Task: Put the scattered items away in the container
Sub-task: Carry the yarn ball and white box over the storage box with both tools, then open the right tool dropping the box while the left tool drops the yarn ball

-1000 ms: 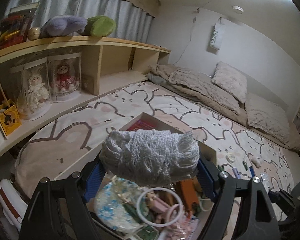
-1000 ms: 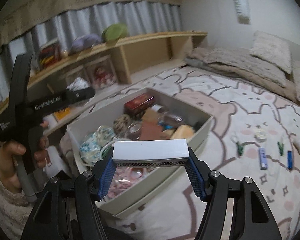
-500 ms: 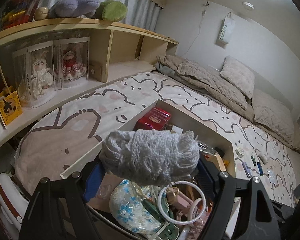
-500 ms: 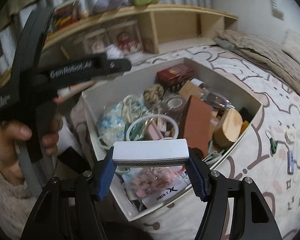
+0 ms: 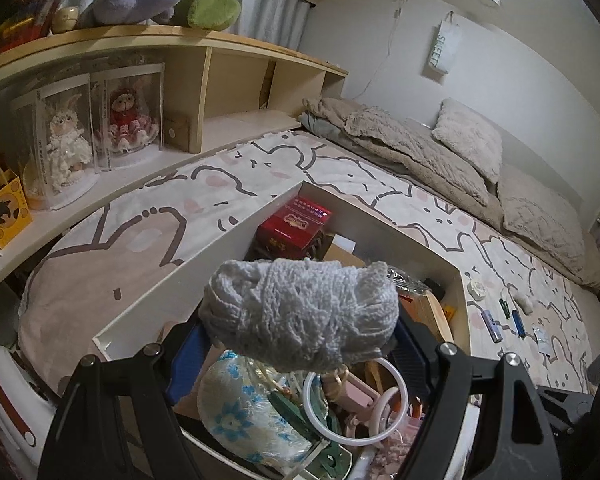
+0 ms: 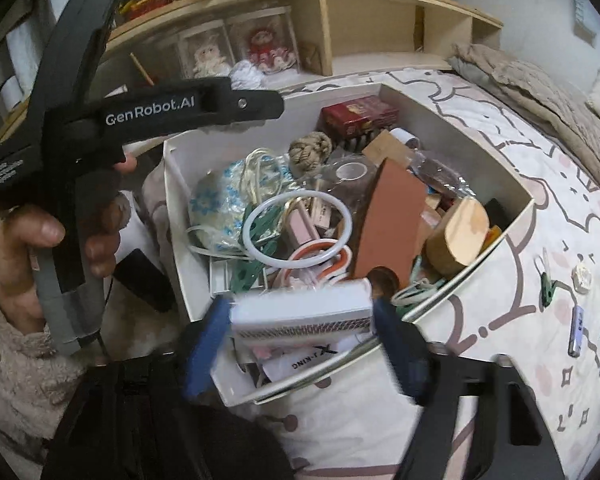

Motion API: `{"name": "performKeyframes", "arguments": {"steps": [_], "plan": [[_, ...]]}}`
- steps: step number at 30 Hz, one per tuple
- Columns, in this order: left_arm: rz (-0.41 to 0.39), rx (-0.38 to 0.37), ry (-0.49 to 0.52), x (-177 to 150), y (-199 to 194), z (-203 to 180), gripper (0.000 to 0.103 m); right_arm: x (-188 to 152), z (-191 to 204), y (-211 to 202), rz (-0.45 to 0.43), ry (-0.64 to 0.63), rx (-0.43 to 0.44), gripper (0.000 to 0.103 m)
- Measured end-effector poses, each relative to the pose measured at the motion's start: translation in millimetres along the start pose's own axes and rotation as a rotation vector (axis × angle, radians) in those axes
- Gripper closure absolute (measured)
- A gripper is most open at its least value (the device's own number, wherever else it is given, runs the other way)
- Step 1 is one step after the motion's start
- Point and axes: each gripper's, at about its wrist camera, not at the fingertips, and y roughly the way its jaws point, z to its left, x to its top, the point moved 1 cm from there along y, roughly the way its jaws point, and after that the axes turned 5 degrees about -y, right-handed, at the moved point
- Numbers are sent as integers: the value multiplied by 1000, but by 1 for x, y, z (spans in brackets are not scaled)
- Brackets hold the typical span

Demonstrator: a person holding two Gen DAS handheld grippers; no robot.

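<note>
My left gripper (image 5: 300, 332) is shut on a grey knitted bundle (image 5: 300, 312) and holds it over the near end of the white container (image 5: 236, 240). The container is crowded with several items: a red box (image 5: 292, 228), white rings (image 6: 296, 232) and a brown board (image 6: 392, 224). In the right wrist view my right gripper (image 6: 300, 324) hovers over the container's near corner (image 6: 236, 396), and its jaws are opening. A white box (image 6: 304, 312) lies tilted and blurred between them, with a gap at the right pad.
Small clips (image 6: 548, 284), USB sticks (image 6: 576, 330) and a round white piece (image 6: 582, 278) lie on the patterned bedspread to the container's right. A hand (image 6: 40, 232) grips the left tool on the left. A wooden shelf (image 5: 204, 40) with boxed dolls runs behind.
The right gripper tipped down over the container and its jaws spread, so the white box slipped askew. The left gripper sank a little toward the container with the bundle.
</note>
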Motion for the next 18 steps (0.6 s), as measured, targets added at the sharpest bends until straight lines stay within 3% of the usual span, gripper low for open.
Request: {"name": "performKeyframes", "arguments": {"steps": [18], "plan": [[91, -43, -76, 25, 28, -5, 21, -38, -10, -28, -67, 73, -2, 12]]}}
